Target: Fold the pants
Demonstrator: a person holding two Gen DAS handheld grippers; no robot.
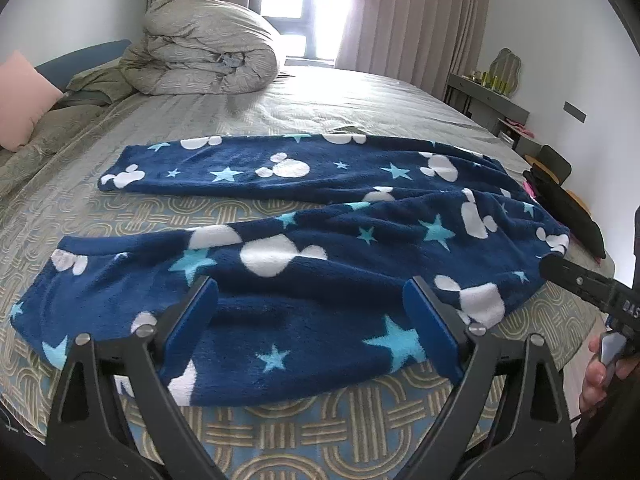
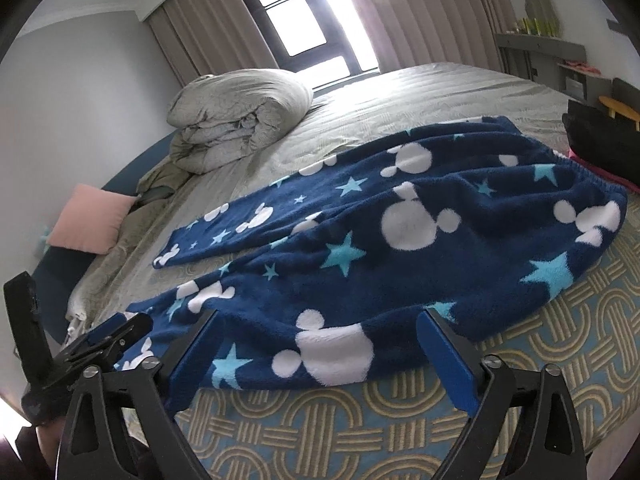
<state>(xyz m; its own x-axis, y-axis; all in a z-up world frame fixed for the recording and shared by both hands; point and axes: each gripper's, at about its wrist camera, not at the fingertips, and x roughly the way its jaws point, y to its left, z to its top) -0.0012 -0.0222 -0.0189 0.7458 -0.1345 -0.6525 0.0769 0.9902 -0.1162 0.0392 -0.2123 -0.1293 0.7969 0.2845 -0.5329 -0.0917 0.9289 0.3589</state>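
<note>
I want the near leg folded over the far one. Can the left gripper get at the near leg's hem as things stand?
Probably yes. The left gripper is open above the near leg of the pants, and nothing lies between it and the hem to its left on the bed.

Bed point(image 1: 360, 100): pants point(image 1: 320, 248) spread flat; rolled duvet point(image 1: 208, 52) beyond pants; pink pillow point(image 1: 20, 100) left of duvet.

Daylight pours through the window point(image 1: 298, 8), blown out to white glare that washes the curtains point(image 1: 404, 16) and the far bed point(image 1: 360, 92). Foreground stays evenly lit and sharp; fisheye bending and black vignetting mark the edges.
</note>
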